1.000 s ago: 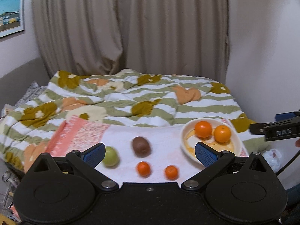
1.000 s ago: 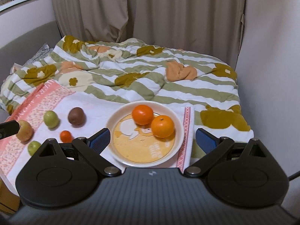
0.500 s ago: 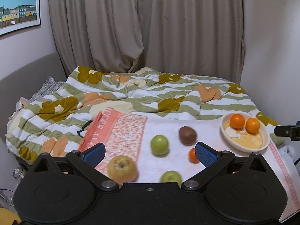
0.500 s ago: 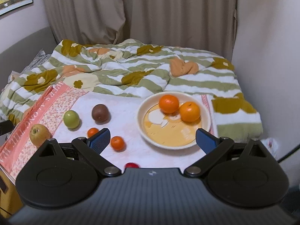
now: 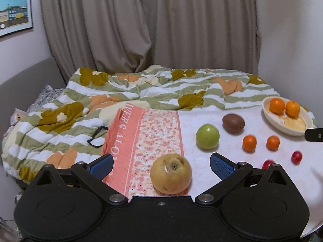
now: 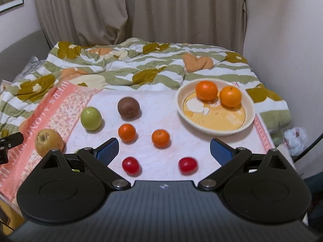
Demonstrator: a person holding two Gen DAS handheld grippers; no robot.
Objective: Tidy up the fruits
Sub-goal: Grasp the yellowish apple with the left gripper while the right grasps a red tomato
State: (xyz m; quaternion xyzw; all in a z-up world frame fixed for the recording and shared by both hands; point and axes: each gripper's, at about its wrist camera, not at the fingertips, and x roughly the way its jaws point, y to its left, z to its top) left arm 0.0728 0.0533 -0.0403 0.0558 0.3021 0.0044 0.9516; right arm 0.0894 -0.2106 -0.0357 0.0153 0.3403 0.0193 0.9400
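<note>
Fruit lies loose on a white and pink cloth [image 6: 173, 133]. A yellow pear [image 5: 171, 176] sits between the fingers of my open left gripper [image 5: 161, 163], untouched. Behind it are a green apple [image 5: 207, 136], a brown kiwi [image 5: 233, 123] and two small mandarins [image 5: 249, 143]. My right gripper [image 6: 163, 150] is open and holds nothing; two red cherry tomatoes [image 6: 130, 165] lie near its fingers, two mandarins [image 6: 160, 138] just beyond. A cream plate [image 6: 249, 124] at the right holds two oranges [image 6: 206, 90].
A striped green and white quilt [image 5: 141, 92] covers the bed behind the cloth. Black glasses [image 5: 98, 136] lie on the quilt at the left. Curtains hang behind, a wall stands close at the right, and a white plastic bag [image 6: 294, 139] lies beyond the cloth's right edge.
Both grippers have pulled back toward me and the left one swung left. The pear now sits between the left fingers, and the two red tomatoes have come into the right view.
</note>
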